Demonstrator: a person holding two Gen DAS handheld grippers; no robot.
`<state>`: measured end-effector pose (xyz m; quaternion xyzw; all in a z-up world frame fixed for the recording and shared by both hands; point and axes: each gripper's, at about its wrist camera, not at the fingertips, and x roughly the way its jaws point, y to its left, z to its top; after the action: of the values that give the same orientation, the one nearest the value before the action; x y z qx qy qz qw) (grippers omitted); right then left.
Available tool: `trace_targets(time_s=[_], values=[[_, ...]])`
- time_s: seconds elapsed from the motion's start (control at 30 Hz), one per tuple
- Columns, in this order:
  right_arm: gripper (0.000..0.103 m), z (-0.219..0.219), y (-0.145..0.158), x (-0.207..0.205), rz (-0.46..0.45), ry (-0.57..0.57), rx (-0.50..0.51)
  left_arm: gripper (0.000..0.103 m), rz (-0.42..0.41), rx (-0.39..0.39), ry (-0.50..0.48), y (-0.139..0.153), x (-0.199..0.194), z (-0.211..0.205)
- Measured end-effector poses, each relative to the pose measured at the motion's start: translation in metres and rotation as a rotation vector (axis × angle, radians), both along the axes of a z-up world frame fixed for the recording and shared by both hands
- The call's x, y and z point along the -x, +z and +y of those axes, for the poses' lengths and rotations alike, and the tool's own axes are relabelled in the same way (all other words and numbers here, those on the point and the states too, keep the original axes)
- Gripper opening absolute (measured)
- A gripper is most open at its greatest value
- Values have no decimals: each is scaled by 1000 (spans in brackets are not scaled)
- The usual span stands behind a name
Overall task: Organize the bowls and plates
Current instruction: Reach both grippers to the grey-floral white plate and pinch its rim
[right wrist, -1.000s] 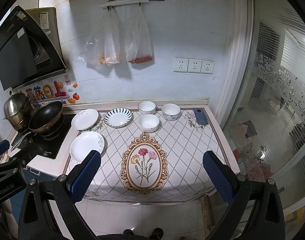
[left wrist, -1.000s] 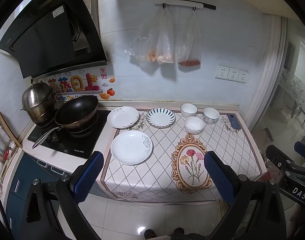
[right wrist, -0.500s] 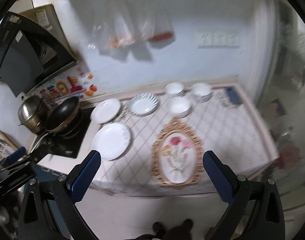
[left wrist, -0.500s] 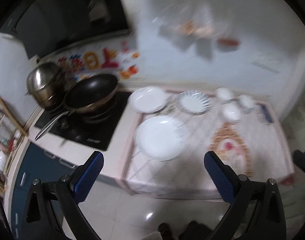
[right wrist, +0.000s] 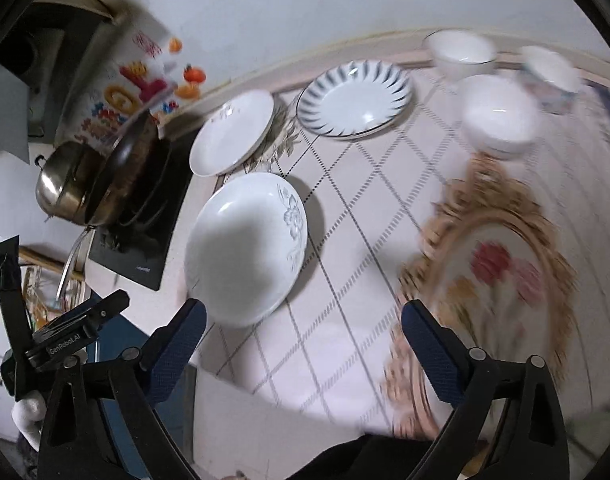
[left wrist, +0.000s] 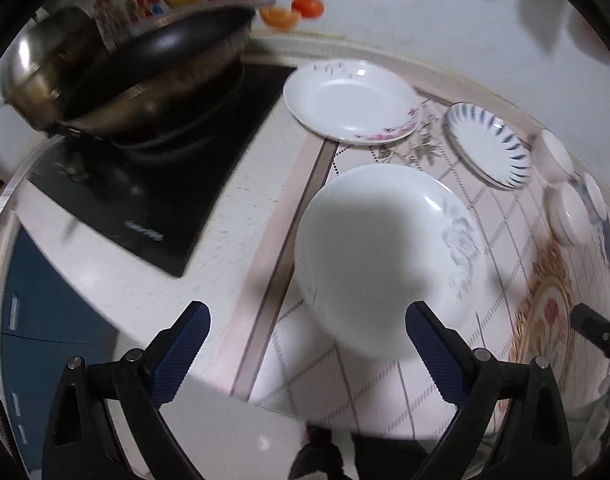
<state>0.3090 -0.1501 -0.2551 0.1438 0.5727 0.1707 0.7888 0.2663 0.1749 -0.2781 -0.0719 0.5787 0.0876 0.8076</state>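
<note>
A large white plate with a grey flower lies near the counter's front edge. Behind it lies a white plate with pink flowers, and to its right a blue-striped plate. Three white bowls stand at the back right; they sit at the right edge of the left wrist view. My left gripper is open and empty, just in front of the large plate. My right gripper is open and empty, above the cloth right of that plate.
A dark wok and a steel pot sit on the black cooktop at the left. A patterned cloth with a gold flower frame covers the counter's right part. The counter edge and floor are below.
Both grippers have dropped and moved in close to the counter, towards the large front plate. The dishes have not moved. Both grippers stay open.
</note>
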Motion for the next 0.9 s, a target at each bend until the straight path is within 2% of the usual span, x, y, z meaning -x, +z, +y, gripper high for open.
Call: trace_targets(time_s=[0.17,0.23,0.33,0.4,0.5,0.53,0.57,0.7,0.9], values=[[77,27,-62,-64,99,80,-43,82,113,51,41,-51,-42,16],[70,34,-83,-83,138,92,-55,67,141,55,41,-63,-50,22],[56,45,-113,-108,183,114,-79,59,174,73,32,-78,-60,25],[34,53,-129,-120,211,130,-111,50,193,85,29,-85,-61,25],[18,64,-145,-130,225,161,-114,39,187,123,24,-87,-63,22],[16,69,-143,-128,223,171,-118,33,178,134,21,-86,-62,20],[13,73,-144,-128,223,184,-121,31,174,137,17,-84,-62,18],[12,83,-145,-130,214,217,-102,31,170,128,27,-78,-56,14],[12,75,-140,-126,215,225,-86,31,159,115,-9,-64,-47,-6]])
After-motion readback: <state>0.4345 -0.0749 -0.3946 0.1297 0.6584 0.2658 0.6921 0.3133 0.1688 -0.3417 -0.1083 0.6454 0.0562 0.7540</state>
